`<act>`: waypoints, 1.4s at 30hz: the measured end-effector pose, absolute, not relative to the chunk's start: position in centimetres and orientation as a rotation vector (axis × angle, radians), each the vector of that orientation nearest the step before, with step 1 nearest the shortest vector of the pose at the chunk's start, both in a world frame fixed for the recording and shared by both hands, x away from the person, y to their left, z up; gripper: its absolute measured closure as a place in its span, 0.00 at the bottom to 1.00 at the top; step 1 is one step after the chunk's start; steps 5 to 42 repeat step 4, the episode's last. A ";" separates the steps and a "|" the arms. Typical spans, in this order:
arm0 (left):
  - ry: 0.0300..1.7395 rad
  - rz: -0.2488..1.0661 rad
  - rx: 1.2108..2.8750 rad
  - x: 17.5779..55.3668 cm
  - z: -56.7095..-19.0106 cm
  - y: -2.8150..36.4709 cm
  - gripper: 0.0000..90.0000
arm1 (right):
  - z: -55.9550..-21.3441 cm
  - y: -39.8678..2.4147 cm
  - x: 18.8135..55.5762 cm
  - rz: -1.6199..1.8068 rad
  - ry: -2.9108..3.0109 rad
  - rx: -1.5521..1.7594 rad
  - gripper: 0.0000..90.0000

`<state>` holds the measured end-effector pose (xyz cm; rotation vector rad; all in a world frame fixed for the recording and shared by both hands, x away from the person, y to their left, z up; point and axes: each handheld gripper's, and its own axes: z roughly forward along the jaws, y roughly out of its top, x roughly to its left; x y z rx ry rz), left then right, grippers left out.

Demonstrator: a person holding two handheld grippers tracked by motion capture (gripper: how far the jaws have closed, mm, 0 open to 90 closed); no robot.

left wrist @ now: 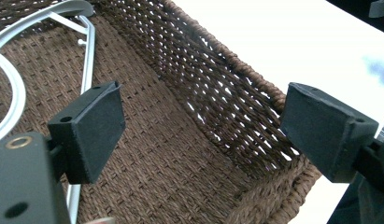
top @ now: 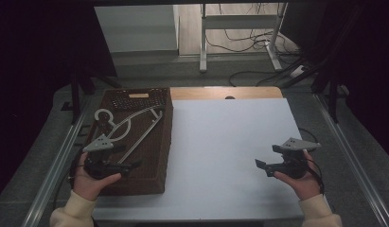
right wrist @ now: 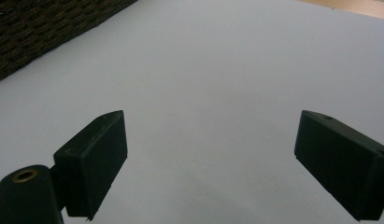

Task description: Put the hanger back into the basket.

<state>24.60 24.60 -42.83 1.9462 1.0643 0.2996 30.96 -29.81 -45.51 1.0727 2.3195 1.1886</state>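
The left hand-held gripper point(top: 128, 166) hangs released over the basket point(top: 159, 142), with the hanger point(left wrist: 89, 51) lying just beside its jaws, partly cut off in the left gripper view. The right hand-held gripper point(top: 262, 166) gapes empty above the bare tabletop point(top: 220, 142).

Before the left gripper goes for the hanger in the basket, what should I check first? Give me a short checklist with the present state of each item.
1. Left gripper jaws open: ok, wide apart.
2. Left gripper holds nothing: ok, only basket weave shows between the jaws.
3. Hanger free to lift: ok, it lies alone in the basket, touching neither gripper.
4. Left gripper lined up on the hanger: not ok, the hanger sits beside its left jaw, not between the jaws.
5. Right gripper out of the way: ok, open over the bare white table.
6. Hook caught in the weave: cannot tell.
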 end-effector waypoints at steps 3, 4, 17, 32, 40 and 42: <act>1.062 0.308 1.939 24.3 -42.6 24.7 0.16 | -45.4 -29.8 30.9 1.197 2.310 1.068 0.10; 1.062 0.308 1.939 24.3 -42.6 24.7 0.16 | -45.4 -29.7 30.9 1.196 2.309 1.069 0.09; 1.062 0.308 1.939 24.3 -42.6 24.7 0.16 | -45.4 -29.7 30.9 1.196 2.309 1.069 0.09; 1.062 0.308 1.939 24.3 -42.6 24.7 0.16 | -45.4 -29.7 30.9 1.196 2.309 1.069 0.09; 1.062 0.308 1.939 24.3 -42.6 24.7 0.16 | -45.4 -29.7 30.9 1.196 2.309 1.069 0.09; 1.062 0.308 1.939 24.3 -42.6 24.7 0.16 | -45.4 -29.7 30.9 1.196 2.309 1.069 0.09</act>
